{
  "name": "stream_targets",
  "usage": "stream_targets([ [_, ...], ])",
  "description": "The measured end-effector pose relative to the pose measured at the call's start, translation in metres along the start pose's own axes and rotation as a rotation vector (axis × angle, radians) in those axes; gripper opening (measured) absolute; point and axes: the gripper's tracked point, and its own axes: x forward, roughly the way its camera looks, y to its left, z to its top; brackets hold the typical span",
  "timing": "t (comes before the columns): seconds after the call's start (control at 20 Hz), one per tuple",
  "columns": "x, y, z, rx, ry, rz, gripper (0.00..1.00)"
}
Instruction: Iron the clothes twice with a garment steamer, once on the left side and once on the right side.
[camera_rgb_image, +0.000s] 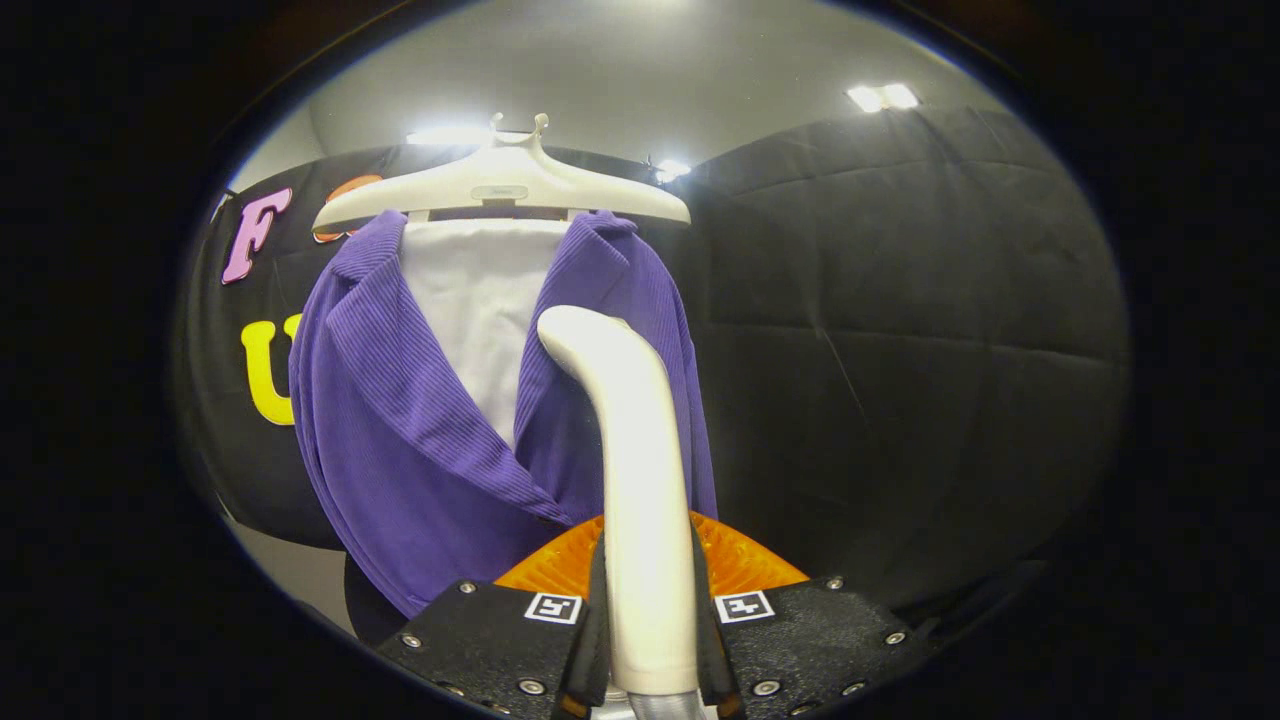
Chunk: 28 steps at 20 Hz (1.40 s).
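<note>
Two fingers (500, 640) of the tool (650, 640) pressed against either side of a smooth cream-white plastic steamer handle (640, 480), pinching it upright between them. Handle rising straight from between the fingers, then curving at its top toward the garment, rounded end close against the fabric; actual contact not clear. Square black-and-white marker tags (553, 607) on both finger blocks, patterned, no readable words. Ribbed translucent orange part (745, 560) just behind the handle, beyond the fingers, partly hidden.

Purple ribbed corduroy jacket (400, 430) hanging just ahead of the tool, lapels open, over a plain white shirt (475, 300) showing in the V between them. Both on a broad cream plastic hanger (500, 185) with a forked top; small oval badge at the hanger's centre, too small to read. Steamer handle over the jacket's front panel on the side nearer the dark quilted wall (900, 350). Bright ceiling lights (882, 96) above. Pale floor below the jacket's hem.
</note>
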Motion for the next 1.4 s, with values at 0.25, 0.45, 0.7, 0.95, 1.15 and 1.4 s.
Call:
stream_targets([
  [0.25,0.008,-0.006,-0.014,-0.025,0.023,-0.01,0.34],
  [0.45,0.019,-0.009,-0.034,-0.038,0.052,-0.009,0.34],
  [0.7,0.023,-0.019,-0.065,-0.039,0.112,-0.027,0.34],
  [0.95,0.024,-0.026,-0.088,-0.056,0.137,-0.02,0.35],
  [1.15,0.024,-0.031,-0.11,-0.067,0.158,-0.025,0.35],
  [1.4,0.022,-0.032,-0.145,-0.08,0.212,-0.029,0.35],
])
